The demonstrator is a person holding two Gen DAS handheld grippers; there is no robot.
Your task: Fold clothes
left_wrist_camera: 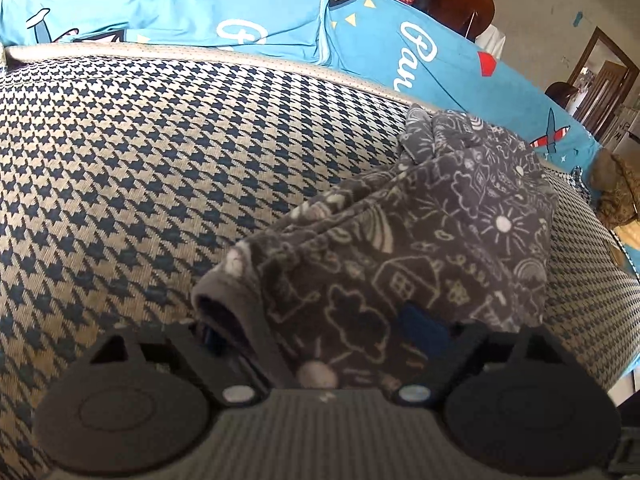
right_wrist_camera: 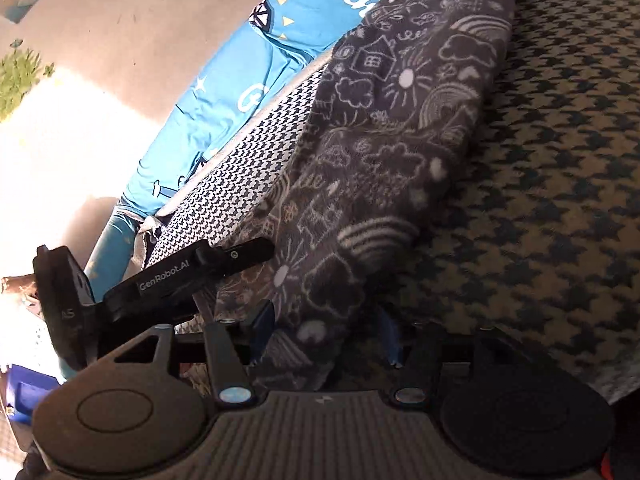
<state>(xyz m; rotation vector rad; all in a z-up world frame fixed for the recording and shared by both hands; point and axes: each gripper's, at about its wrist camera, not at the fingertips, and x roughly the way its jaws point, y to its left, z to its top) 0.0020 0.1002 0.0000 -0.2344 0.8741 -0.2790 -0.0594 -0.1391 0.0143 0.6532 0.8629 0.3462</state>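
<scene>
The grey printed garment lay bunched in a loose heap on a houndstooth-covered surface, probably a bed or couch cushion. White doodles of houses, suns, clouds and rainbows covered its fleecy cloth.

In the left wrist view, the left gripper had its fingers apart, with the near end of the garment lying between them. A rolled hem of the cloth sat against the finger on the left, hiding most of it, while the blue pad of the other finger showed through a fold at the right. Whether the pads pressed on the cloth could not be told; the fingers stood wide and the fabric looked slack. The rest of the garment stretched away ahead of the fingers and to their right.

In the right wrist view, the right gripper also had its fingers apart, a narrower gap, with a lower edge of the garment draped between the blue pads. The cloth ran up and away from those fingers. To their left, the dark body of the left gripper reached in over the fabric's edge.

Beyond the houndstooth surface lay blue bedding printed with white lettering and small aeroplanes.
</scene>
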